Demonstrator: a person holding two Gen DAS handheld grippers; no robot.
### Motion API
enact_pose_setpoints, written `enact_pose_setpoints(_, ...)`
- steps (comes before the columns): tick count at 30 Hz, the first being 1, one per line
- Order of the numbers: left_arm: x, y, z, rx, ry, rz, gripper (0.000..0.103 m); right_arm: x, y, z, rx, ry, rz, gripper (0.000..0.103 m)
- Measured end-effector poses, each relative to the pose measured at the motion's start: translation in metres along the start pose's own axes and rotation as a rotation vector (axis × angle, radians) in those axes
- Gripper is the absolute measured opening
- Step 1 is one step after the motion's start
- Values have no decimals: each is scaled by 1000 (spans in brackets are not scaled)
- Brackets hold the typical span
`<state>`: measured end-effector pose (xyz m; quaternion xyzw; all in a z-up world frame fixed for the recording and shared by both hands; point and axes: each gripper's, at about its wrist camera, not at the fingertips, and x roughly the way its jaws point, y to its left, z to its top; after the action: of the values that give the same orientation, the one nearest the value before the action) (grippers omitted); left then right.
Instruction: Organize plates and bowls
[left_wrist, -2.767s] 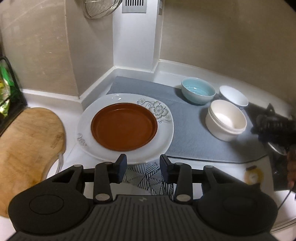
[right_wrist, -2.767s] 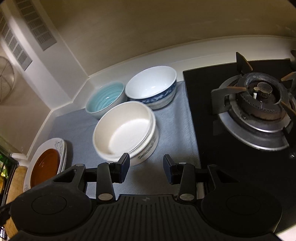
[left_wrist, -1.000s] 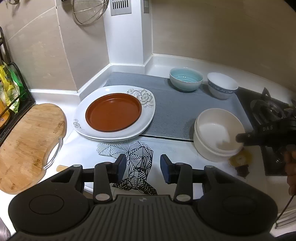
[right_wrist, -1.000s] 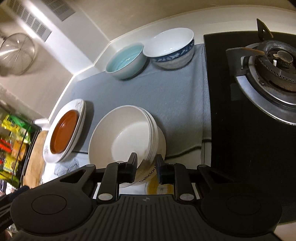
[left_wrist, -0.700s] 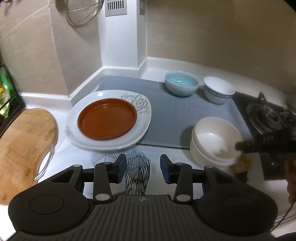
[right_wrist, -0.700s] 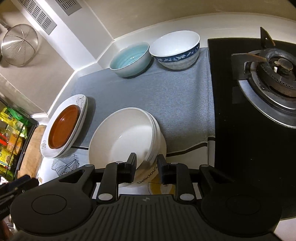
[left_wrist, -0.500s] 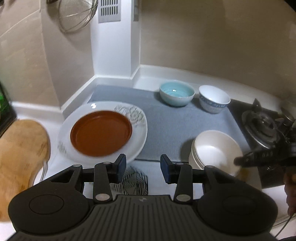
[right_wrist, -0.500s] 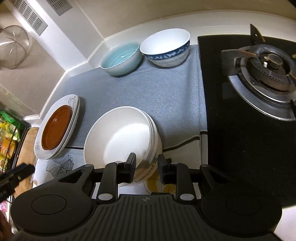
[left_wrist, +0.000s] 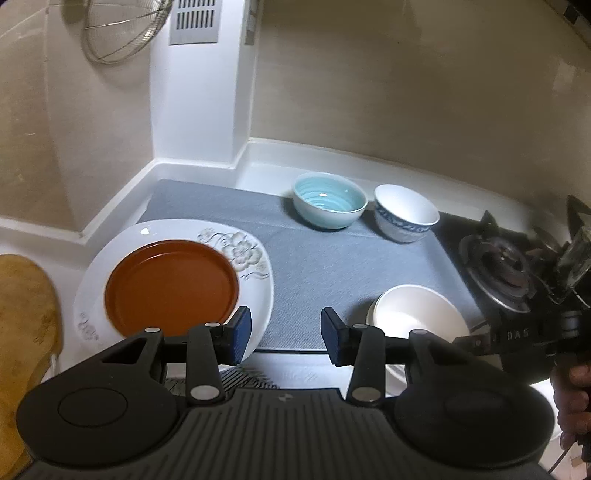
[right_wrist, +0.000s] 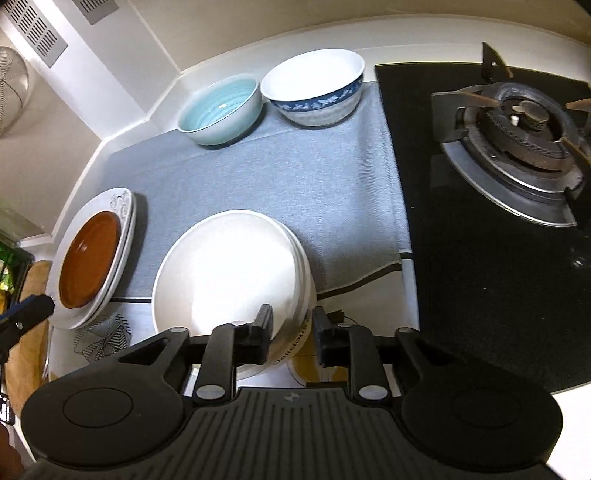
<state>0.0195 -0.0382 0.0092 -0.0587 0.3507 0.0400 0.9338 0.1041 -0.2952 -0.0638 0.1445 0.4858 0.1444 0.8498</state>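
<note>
A stack of white bowls (right_wrist: 221, 277) stands at the grey mat's (right_wrist: 277, 177) front edge, partly on a patterned cloth. My right gripper (right_wrist: 291, 328) straddles its near rim, one finger inside and one outside, with a thin gap at the outer pad. The jaws have loosened. In the left wrist view the stack (left_wrist: 413, 317) sits low right. My left gripper (left_wrist: 286, 336) hangs open and empty above the mat's front edge, beside a brown plate (left_wrist: 170, 284) lying on white floral plates (left_wrist: 255, 254). A teal bowl (left_wrist: 328, 201) and a blue-patterned white bowl (left_wrist: 404, 218) stand at the back.
A gas burner (right_wrist: 517, 125) on black glass borders the mat on the right. A wooden cutting board (left_wrist: 26, 314) lies at far left. A wire strainer (left_wrist: 118, 29) hangs on the wall. A hand (left_wrist: 572, 387) holds the right gripper's handle.
The right gripper's fingers have spread apart around the bowl rim, and the stack stays put. The left wrist view has swung right, so the plates sit further left in it.
</note>
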Motion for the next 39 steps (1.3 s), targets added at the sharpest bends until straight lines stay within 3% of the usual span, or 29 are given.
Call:
enact_pose_setpoints(15, 21, 6, 6, 10, 1, -122, 45, -29, 12, -1, 6, -138, -97, 34)
enact_pose_setpoints(20, 26, 10, 7, 13, 3, -169, 21, -36, 21, 2, 2, -184, -101, 34)
enact_pose_setpoints(23, 27, 10, 9, 26, 4, -237, 7, -39, 27, 2, -7, -200, -107, 34)
enact_pose_setpoints(28, 30, 2, 10, 72, -1, -276, 7, -42, 37, -1, -25, -223, -116, 34)
enact_pose_setpoints(33, 40, 8, 18, 11, 31, -305, 8, -48, 43, -6, -9, -256, -110, 34)
enact_pose_setpoints(35, 43, 6, 22, 35, 15, -278, 8, -53, 43, -9, -14, -289, -120, 34)
enact_pose_setpoints(39, 54, 6, 32, 30, 15, -300, 8, -65, 45, -12, -20, -358, -150, 34)
